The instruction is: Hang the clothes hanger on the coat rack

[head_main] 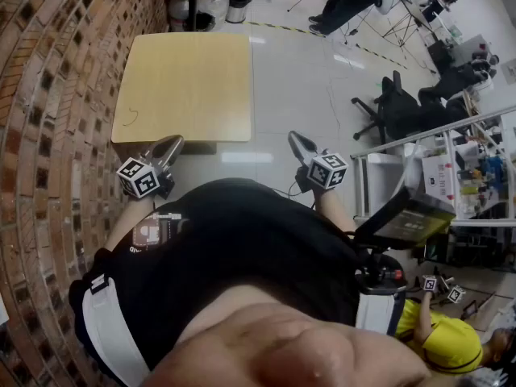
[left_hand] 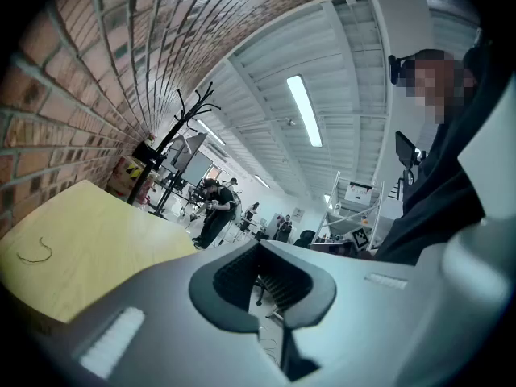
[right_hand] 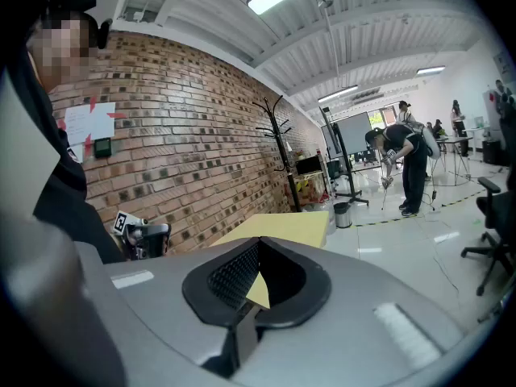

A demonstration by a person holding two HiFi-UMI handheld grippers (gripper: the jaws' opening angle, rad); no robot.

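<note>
– Brick wall (head_main: pixel 48 95) runs down the left side, right? What stands against it?

– A square table with a pale yellow wooden top (head_main: pixel 185 79), one edge along the bricks. Just past its far end stands the tall black coat rack with curved branching arms (left_hand: pixel 184 123), well apart from both tools. Its hooks look bare from here.

– And the hanger?

– I can't pick one out for certain. A thin dark bent wire (head_main: pixel 129 119) lies on the tabletop near the corner by the wall, too slight to tell what it is.

– How is the left gripper (head_main: pixel 171 143)?

– Held close to the person's black shirt (head_main: pixel 242 248), short of the table's near edge, pointing level. In its own view the grey jaws are pressed together at the tips with nothing between them.

– The right gripper (head_main: pixel 297 139)?

– Same story: jaws closed, empty, tilted a little downward over the pale glossy floor (head_main: pixel 314 71) beside the table. Its view looks along the table to the rack.
</note>
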